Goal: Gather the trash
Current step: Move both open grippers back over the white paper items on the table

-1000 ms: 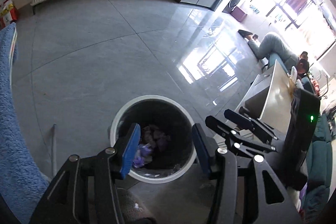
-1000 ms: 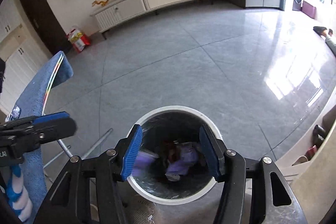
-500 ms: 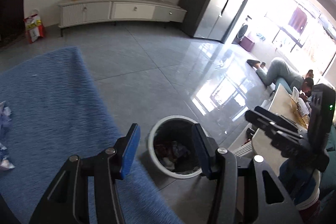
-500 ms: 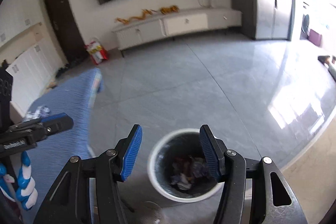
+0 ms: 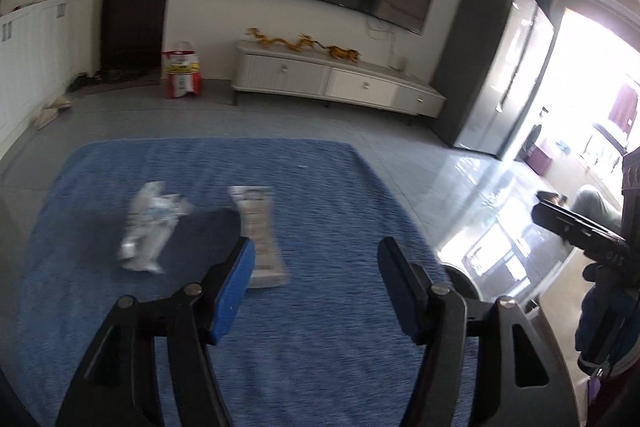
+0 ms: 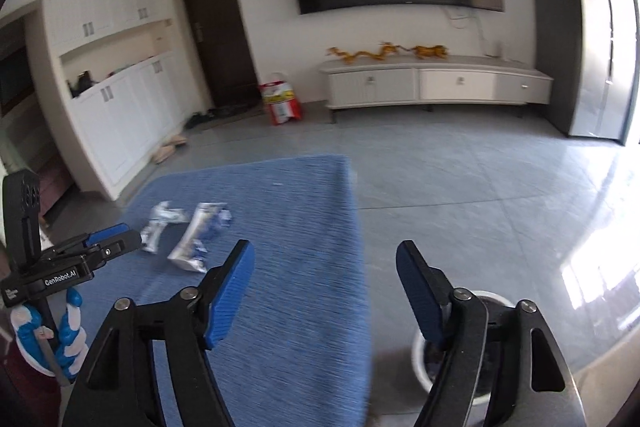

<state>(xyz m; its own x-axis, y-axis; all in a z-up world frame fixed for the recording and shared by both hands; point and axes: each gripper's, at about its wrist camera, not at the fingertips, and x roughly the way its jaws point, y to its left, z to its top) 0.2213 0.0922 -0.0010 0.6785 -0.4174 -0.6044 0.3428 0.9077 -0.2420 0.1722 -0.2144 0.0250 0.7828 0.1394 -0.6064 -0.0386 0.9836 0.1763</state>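
While two wrappers lay on the blue cloth (image 5: 320, 195), neither gripper touched them. Crumpled wrapper (image 5: 148, 227) sat toward the cloth's left part, with the flat white wrapper (image 5: 258, 233) just beside it on its right, the two apart by a thin strip of cloth. From the right wrist view the same pair showed at the cloth's left edge: crumpled wrapper (image 6: 160, 225), flat white wrapper (image 6: 198, 237).

Left gripper (image 5: 314, 279) hung above the cloth's near half, jaws spread wide, nothing between the blue pads; its left pad's tip overlapped the near end of the flat white wrapper in view, contact not clear. Right gripper (image 6: 326, 285) hung over the cloth's right edge, jaws likewise spread wide and empty.

Trash bin (image 6: 420, 359), white rim, stood on the floor just off the cloth's right side, mostly hidden behind the right gripper's finger; contents too dark to tell. In the left wrist view only a dark sliver of the bin (image 5: 460, 277) showed past the cloth's right edge.

Beyond the cloth's far edge: grey tiled floor (image 6: 480, 179), white low cabinet (image 6: 436, 83) against the wall, and a red-and-white bag (image 6: 280, 103) left of it
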